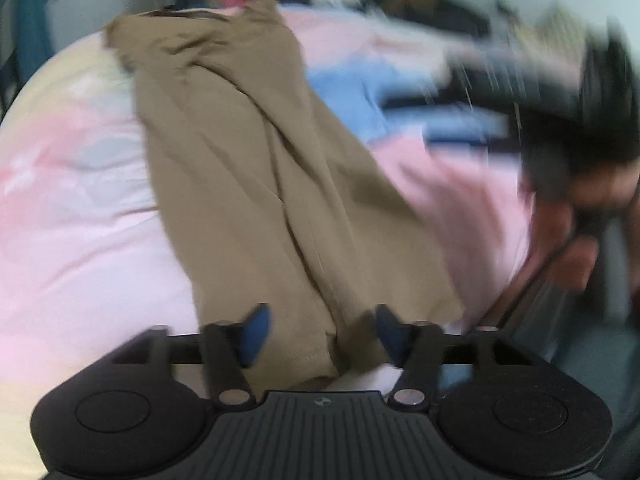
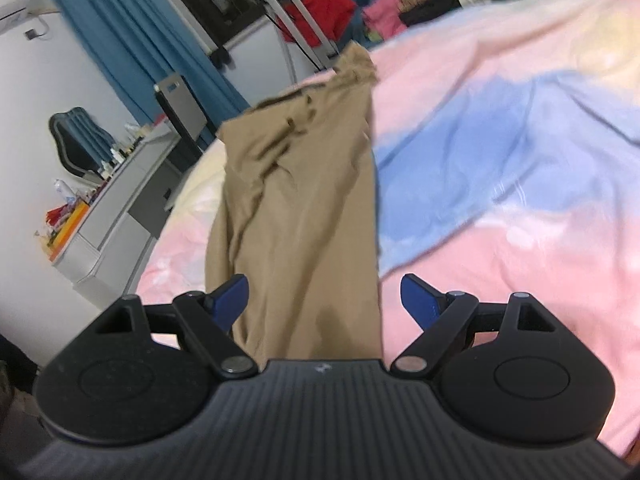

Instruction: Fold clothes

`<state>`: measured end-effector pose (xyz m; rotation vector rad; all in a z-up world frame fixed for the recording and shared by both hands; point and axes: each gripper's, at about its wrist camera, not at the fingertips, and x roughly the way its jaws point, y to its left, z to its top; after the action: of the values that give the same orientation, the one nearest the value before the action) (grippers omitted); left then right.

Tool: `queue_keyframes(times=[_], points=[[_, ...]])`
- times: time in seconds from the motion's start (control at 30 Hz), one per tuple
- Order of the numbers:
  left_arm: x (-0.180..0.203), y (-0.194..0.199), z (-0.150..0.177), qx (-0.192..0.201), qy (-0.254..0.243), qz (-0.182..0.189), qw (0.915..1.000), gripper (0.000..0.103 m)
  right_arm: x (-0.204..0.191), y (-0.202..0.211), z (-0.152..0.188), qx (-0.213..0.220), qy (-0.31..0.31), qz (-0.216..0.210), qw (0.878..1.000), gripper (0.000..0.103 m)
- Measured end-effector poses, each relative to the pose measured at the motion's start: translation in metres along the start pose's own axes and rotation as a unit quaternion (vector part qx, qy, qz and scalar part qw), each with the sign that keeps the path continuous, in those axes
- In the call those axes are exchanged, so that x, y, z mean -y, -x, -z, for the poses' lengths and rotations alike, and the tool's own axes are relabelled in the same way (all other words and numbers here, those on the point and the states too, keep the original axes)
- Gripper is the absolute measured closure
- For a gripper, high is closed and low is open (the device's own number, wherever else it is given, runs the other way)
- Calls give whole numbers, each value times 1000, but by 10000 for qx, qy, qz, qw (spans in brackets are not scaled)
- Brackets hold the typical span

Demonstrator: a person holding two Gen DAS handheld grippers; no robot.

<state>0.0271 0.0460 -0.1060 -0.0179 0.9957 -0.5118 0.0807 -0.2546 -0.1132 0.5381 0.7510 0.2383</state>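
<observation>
The left gripper (image 1: pixel 322 332) has its blue-padded fingers (image 1: pixel 256 334) spread apart, gripping nothing; the near end of the tan trousers (image 1: pixel 256 168) lies just ahead of and between them, with no clear contact visible. From there the trousers run away from the gripper in a long creased strip across the pink, blue and cream bedspread (image 1: pixel 80 220). Far to this gripper's right the view is badly smeared: a dark blurred shape, which I cannot identify.

The right gripper (image 2: pixel 324 300) is likewise released, its jaws wide. The tan trousers (image 2: pixel 304 200) pass between its fingers (image 2: pixel 230 300) and stretch forward over the bedspread (image 2: pixel 500 160), the left pad close to the fabric's edge, the right pad clear of it. The far end is bunched and wrinkled. Beyond it sit a heap of clothes (image 2: pixel 384 16); to the gripper's left, a grey desk (image 2: pixel 120 216) and blue curtains (image 2: pixel 132 36).
</observation>
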Motion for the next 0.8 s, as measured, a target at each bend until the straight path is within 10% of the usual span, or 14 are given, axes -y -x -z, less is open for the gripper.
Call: queue_keyframes(times=[0.23,0.53,0.67,0.8], points=[[-60,-13,-9,-26,1693,-167,9854,23,20,-24,21,-1046,-519,296,9927,17],[-51,-33,-3,-615,1374,710,9861,23,-9,-27,50,-1581,30,140,9873,17],[-48,-31,-1,-615,1184,511,9897,58,-32,-20,63,-1683,742,422,9820,23],[-55,-21,0,-393,1461,435,9875,92,-56,-13,77,-1774,1450,702,9709,54]])
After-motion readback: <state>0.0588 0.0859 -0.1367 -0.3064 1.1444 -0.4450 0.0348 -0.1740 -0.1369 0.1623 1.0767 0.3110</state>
